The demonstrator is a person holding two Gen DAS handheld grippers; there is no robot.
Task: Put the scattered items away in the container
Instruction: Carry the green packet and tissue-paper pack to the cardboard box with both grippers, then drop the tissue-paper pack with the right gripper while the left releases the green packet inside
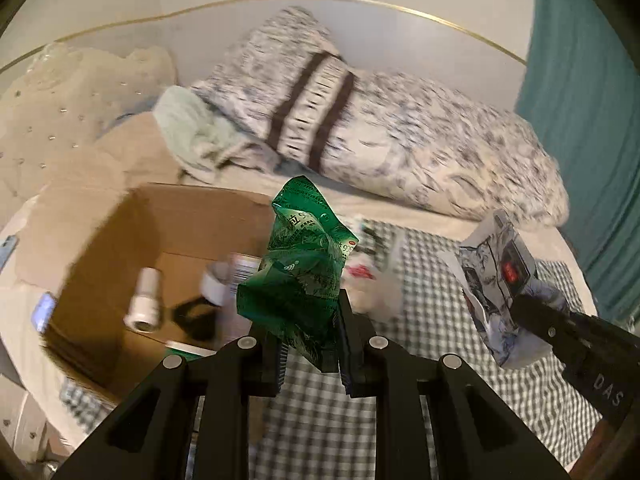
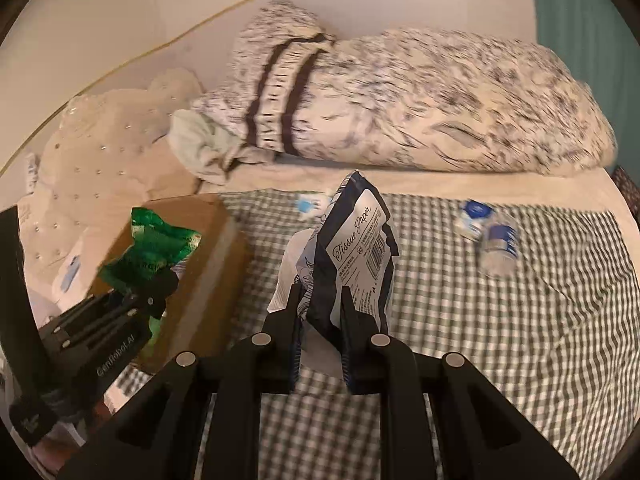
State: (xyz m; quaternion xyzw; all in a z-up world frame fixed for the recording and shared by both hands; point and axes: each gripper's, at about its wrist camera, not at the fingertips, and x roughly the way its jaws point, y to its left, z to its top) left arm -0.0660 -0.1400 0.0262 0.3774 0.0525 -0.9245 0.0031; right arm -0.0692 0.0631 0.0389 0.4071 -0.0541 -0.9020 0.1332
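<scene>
My left gripper [image 1: 308, 320] is shut on a crumpled green packet [image 1: 304, 264] and holds it above the right edge of an open cardboard box [image 1: 108, 240]. The box holds a white bottle [image 1: 144, 300] and other small items. My right gripper [image 2: 320, 312] is shut on a dark blue and white tissue paper pack [image 2: 352, 248], held above the checked cloth. In the right wrist view the green packet [image 2: 156, 240] and left gripper [image 2: 156, 296] hang over the box [image 2: 200, 264]. In the left wrist view the tissue pack [image 1: 496, 280] sits at the right.
A checked cloth [image 2: 500, 340] covers the bed. A small clear bottle with a blue label [image 2: 500, 248] and blue and white packets [image 2: 472, 216] lie on it at the right. A folded patterned quilt [image 2: 400, 100] and beige bedding [image 2: 100, 152] lie behind.
</scene>
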